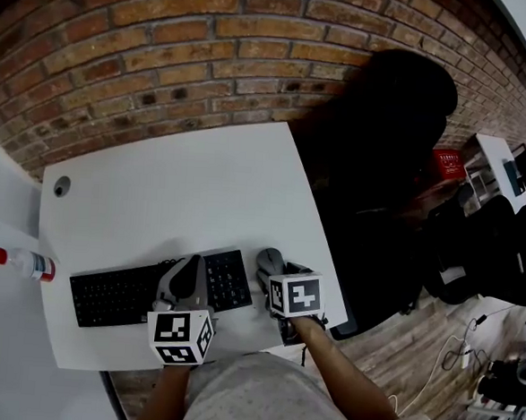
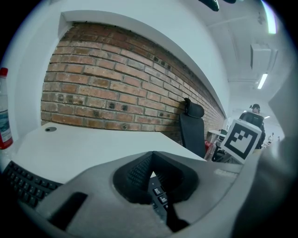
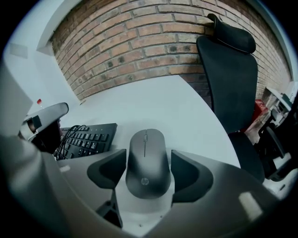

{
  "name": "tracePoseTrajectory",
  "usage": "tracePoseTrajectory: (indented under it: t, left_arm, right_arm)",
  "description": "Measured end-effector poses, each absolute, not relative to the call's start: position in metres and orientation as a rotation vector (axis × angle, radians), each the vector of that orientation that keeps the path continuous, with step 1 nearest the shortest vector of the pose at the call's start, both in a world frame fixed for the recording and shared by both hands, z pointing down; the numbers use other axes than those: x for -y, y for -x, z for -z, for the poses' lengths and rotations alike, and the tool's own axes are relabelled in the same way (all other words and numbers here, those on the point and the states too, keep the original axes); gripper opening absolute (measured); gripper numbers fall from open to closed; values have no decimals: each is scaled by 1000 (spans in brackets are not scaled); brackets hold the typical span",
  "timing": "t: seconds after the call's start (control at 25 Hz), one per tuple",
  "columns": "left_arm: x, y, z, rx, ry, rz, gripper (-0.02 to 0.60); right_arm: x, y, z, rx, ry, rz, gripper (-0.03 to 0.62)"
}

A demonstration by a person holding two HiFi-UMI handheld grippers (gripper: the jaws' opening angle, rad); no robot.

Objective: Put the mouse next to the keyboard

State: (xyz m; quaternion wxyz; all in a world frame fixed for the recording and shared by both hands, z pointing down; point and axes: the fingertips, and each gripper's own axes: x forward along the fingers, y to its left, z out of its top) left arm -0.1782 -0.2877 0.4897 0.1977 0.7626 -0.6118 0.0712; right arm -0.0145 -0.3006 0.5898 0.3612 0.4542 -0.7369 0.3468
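The grey wireless mouse [image 3: 145,162] carries an "hp" logo [image 3: 144,180] on its rear half, the only writing that can be read. It lies on the white surface [image 1: 175,181] near the near right corner, just beside the right end of the black keyboard [image 1: 113,295], which runs along the near edge. The right claw [image 3: 148,171] is closed on the mouse, one dark pad against each side. The left claw [image 2: 151,163] is shut with its tips together and nothing between them, hanging over the keyboard's number pad. A clear bottle [image 1: 26,263] with a red cap lies beyond the left edge on a neighbouring white top; its label is too blurred to read and its contents cannot be made out. A black office chair [image 3: 230,83] stands off the right edge.
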Motion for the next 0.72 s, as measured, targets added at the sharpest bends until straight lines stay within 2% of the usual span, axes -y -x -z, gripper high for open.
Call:
tracePoseTrajectory:
  t: [0.28, 0.6, 0.72]
  left_arm:
    - [273, 183, -481, 1762, -2107, -192, -6]
    - [243, 185, -470, 1817, -2070, -198, -6]
    - [231, 184, -465, 1833, -2053, -194, -6]
  right_arm:
    - [302, 9, -564, 1999, -1190, -838, 302]
    - [292, 12, -519, 2203, -1179, -694, 216]
    - [284, 16, -505, 2262, -1160, -656, 204]
